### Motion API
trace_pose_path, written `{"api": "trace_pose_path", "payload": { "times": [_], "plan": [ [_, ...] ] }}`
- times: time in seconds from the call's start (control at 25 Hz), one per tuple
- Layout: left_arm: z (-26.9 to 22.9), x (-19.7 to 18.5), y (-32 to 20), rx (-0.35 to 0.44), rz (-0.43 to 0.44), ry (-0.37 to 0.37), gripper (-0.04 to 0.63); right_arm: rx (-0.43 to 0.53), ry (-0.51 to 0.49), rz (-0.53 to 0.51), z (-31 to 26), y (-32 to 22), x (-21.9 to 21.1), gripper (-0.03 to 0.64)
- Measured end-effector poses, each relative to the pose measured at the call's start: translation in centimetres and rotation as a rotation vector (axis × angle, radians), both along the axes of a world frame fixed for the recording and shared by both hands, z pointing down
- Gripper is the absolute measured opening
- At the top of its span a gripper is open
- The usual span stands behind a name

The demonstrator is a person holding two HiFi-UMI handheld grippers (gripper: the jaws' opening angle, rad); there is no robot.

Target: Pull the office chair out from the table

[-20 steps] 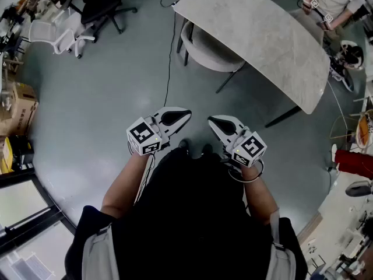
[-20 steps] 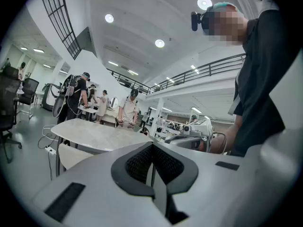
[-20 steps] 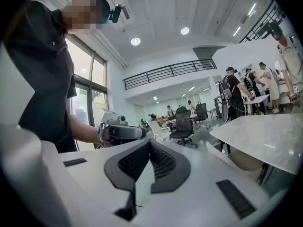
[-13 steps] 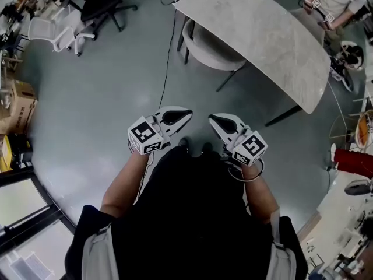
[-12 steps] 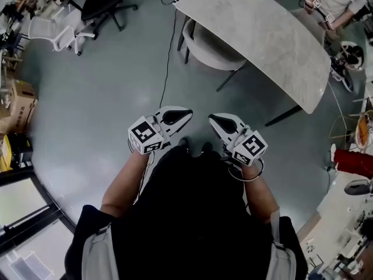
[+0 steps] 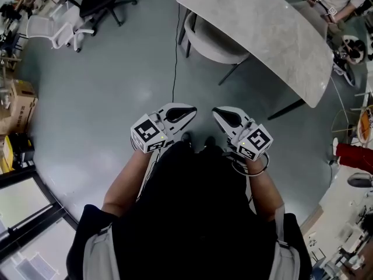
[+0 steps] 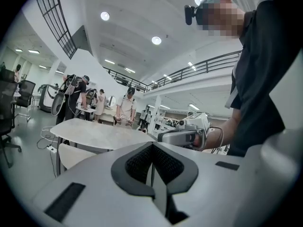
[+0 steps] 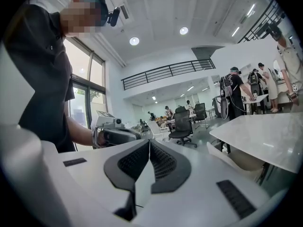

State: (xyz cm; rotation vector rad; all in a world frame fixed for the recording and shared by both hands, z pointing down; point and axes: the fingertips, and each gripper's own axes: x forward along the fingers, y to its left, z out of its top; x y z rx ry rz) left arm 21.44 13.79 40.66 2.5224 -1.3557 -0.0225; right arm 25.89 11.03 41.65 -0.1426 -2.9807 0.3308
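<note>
Overhanging a chair (image 6: 213, 44) on grey floor (image 6: 99, 92), the marble table (image 6: 262, 25) faces left gripper (image 6: 190, 112) and right gripper (image 6: 217, 112), fingers pressed together.

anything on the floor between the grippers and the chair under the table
Nothing solid: bare floor lies between the left gripper, the right gripper and the chair tucked under the table. Only a thin black cable runs along the floor, just left of that path.

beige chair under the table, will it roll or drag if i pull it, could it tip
The pale beige curved-back chair shows thin dark slanted legs and no casters in view, so it probably drags, not rolls. The smooth grey floor should let it slide. Pulled high on the backrest, it might tilt.
</note>
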Motion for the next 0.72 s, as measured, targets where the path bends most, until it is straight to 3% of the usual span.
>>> {"api": "trace_pose_path", "payload": {
  "times": [0.28,0.72],
  "plan": [
    [0.0,-1.2,0.0,0.006,-0.006,0.023,0.005,0.005,0.026,0.007,0.6,0.6,-0.8,0.020],
    [0.3,-4.0,0.1,0.021,0.077,0.025,0.005,0.044,0.037,0.044,0.4,0.2,-4.2,0.020]
  ]
}}
